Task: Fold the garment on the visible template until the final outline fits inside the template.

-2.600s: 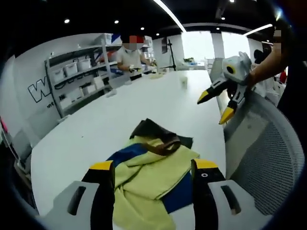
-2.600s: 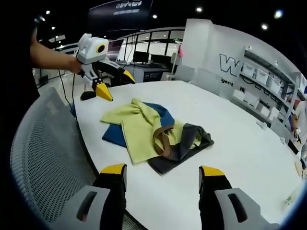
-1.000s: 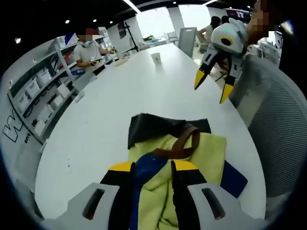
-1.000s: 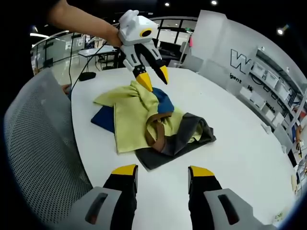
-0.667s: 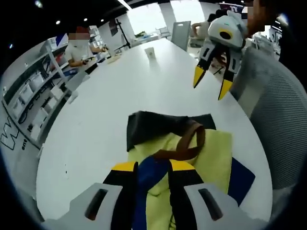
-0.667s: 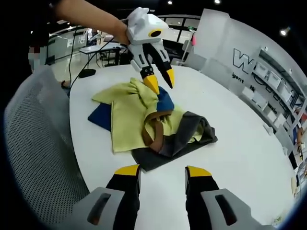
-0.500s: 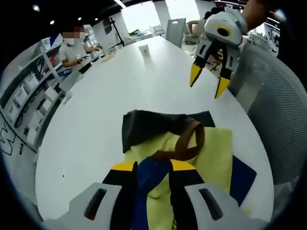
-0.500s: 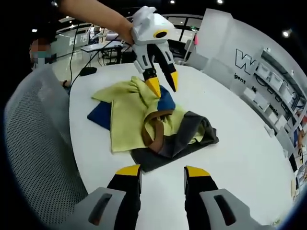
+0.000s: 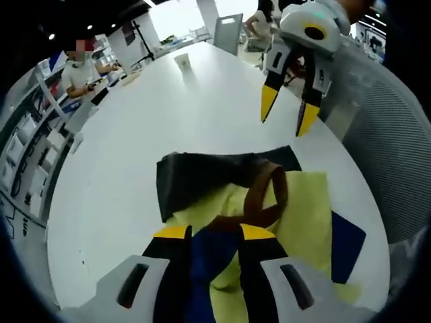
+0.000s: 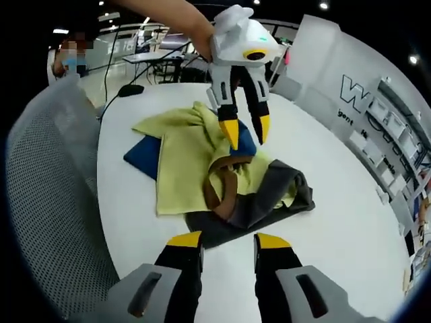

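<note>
While lying crumpled on the white bench [image 10: 337,222] over a blue rectangular template [image 10: 143,156], soft, limp yellow, grey and brown-trimmed cloth garment [image 10: 182,161]: grasp at hems. Left hand-held gripper [image 10: 245,134] apart above it; right hand-held gripper [image 10: 227,246] apart, empty.

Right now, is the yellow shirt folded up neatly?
No, the yellow shirt lies crumpled over the blue template on the white table.

The yellow garment [image 9: 306,215] covers most of the blue template [image 9: 347,235]; its lower part runs behind the jaws.
</note>
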{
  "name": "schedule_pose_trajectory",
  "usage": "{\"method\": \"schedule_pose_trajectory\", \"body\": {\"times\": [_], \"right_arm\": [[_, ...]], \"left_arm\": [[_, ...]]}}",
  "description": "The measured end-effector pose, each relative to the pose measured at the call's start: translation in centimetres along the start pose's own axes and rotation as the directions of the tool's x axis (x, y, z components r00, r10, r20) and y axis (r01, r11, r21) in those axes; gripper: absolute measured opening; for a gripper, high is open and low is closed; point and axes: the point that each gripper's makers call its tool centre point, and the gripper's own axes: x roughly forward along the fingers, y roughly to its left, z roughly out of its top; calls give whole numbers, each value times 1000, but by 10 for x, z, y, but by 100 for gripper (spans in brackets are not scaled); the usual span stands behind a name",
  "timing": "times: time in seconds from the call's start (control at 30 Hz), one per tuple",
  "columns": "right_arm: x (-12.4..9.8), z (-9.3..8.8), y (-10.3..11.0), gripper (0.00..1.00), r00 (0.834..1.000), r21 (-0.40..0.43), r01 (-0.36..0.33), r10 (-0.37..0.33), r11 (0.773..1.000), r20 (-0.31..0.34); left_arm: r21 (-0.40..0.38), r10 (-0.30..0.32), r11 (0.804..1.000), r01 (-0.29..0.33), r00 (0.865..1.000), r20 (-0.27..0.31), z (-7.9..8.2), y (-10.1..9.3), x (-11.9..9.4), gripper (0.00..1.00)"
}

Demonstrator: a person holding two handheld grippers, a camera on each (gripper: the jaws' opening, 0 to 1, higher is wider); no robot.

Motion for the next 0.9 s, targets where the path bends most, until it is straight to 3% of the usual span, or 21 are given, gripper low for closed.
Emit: {"method": "schedule_pose_trajectory", "body": {"times": [0.27, 0.37, 0.47, 0.67, 0.77, 0.9], "right_arm": [[9, 8, 0, 22, 1000, -78, -22, 22, 997, 8], [13, 7, -2, 21, 1000, -106, -29, 28, 994, -10], [15, 6, -3, 23, 999, -114, -32, 31, 993, -13], [15, 4, -3, 24, 999, -110, -44, 42, 993, -15], [16, 4, -2, 24, 999, -119, -49, 47, 992, -18], [19, 5, -1, 24, 998, -180, -66, 61, 981, -33]], "left_arm": [[4, -31, 1000, 31, 999, -17, -6, -1, 7, 22], [19, -59, 998, 59, 998, -17, -5, -2, 9, 18], [28, -92, 995, 93, 996, -19, -3, 0, 11, 20], [89, -192, 977, 196, 980, -51, 2, -6, 14, 22], [114, -213, 969, 221, 974, -80, 0, -7, 16, 20], [114, -248, 959, 259, 963, -106, -3, -8, 19, 17]]}}
